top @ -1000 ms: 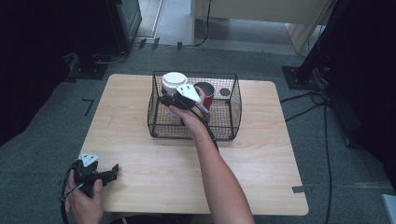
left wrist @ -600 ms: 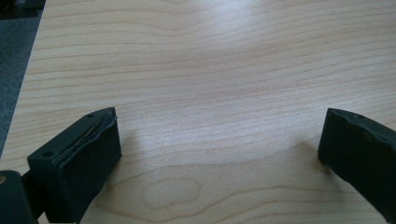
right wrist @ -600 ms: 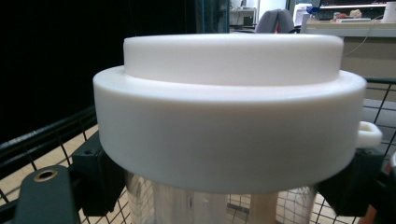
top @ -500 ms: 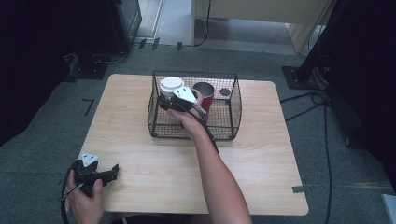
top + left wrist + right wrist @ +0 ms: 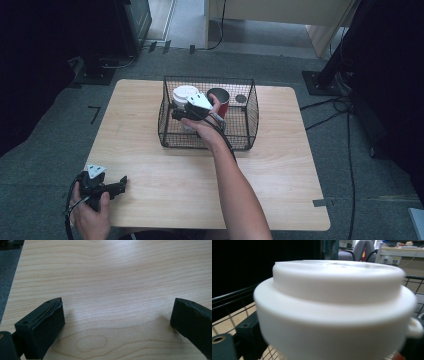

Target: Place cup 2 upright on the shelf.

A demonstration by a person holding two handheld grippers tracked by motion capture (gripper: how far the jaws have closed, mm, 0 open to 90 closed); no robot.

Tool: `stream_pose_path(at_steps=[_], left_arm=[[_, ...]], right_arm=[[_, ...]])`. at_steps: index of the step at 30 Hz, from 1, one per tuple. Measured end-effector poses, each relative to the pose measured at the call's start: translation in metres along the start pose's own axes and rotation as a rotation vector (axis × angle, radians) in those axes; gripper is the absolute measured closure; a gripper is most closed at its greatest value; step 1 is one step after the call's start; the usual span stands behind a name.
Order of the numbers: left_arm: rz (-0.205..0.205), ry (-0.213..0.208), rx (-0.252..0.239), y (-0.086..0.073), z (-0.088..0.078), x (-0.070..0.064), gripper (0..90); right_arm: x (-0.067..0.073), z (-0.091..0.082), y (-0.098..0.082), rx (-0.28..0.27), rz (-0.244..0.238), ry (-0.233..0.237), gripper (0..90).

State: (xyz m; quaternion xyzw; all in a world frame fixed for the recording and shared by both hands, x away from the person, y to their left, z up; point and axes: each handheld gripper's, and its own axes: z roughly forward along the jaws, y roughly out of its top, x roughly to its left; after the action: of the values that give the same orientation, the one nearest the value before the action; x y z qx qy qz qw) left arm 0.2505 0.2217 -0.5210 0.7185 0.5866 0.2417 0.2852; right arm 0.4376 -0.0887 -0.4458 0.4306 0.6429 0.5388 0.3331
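A white lidded cup [image 5: 184, 95] stands in the left part of a black wire basket [image 5: 250, 117], beside a red cup [image 5: 218, 100]. My right gripper [image 5: 180, 113] reaches into the basket from the right and its jaws flank the white cup. In the right gripper view the white cup [image 5: 337, 310] looms close, with a black finger [image 5: 244, 332] beside its lower left. These jaws have just been opening, with the cup still between them. My left gripper [image 5: 120, 184] rests low at the table's front left corner, open [image 5: 117, 320] over bare wood.
The wooden table [image 5: 280, 165] stretches in front of and beside the basket. The person's right forearm [image 5: 235, 185] crosses the table's middle. Grey carpet, cables and dark stands surround the table.
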Motion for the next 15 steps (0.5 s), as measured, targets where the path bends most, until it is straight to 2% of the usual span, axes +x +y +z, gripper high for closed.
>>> stream_pose_path(at_steps=[2,5,10,15], left_arm=[[0.000,0.000,0.000,0.000,0.000,0.000,0.0],[0.000,0.000,0.000,0.000,0.000,0.000,0.0],[0.000,0.000,0.000,0.000,0.000,0.000,0.0],[0.000,0.000,0.000,0.000,0.000,0.000,0.0]], right_arm=[[0.000,-0.001,0.000,0.003,-0.017,0.016,0.0],[-0.001,-0.003,0.001,-0.011,-0.028,0.036,0.0],[-0.004,-0.007,0.008,-0.045,-0.022,0.038,0.0],[-0.005,-0.012,0.017,-0.074,-0.046,0.038,0.0]])
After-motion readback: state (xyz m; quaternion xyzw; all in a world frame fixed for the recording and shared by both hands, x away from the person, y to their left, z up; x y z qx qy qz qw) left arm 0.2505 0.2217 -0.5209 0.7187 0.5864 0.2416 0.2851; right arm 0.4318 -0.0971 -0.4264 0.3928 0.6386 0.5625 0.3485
